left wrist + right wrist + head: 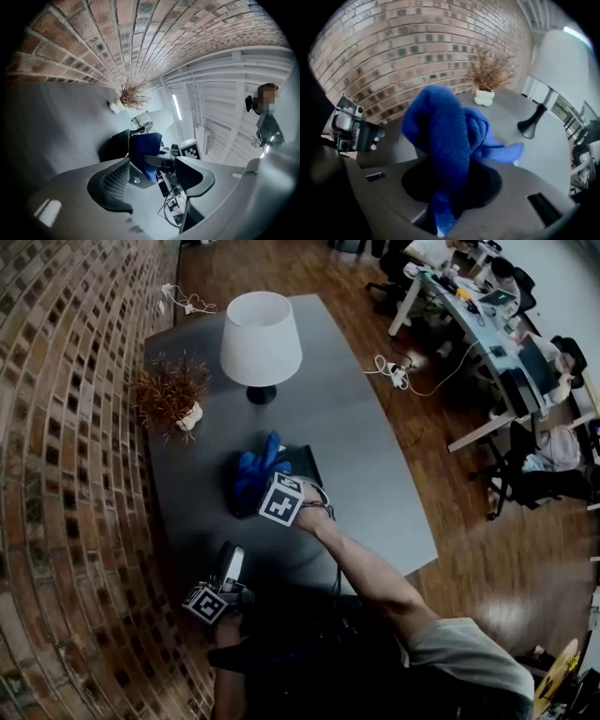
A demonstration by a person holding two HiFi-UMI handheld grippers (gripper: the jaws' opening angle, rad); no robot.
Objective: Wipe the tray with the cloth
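— The fingers of the right gripper (451, 190)?
— They were clamped on the blue cloth (257, 468), over the dark tray (305, 461) on the grey table (375, 484).
— And the left gripper (154, 171)?
— It stood partly open and empty, apart from the tray.

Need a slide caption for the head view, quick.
Over a grey table, right tongs grip the cloth at the tray; left tongs open nearby.
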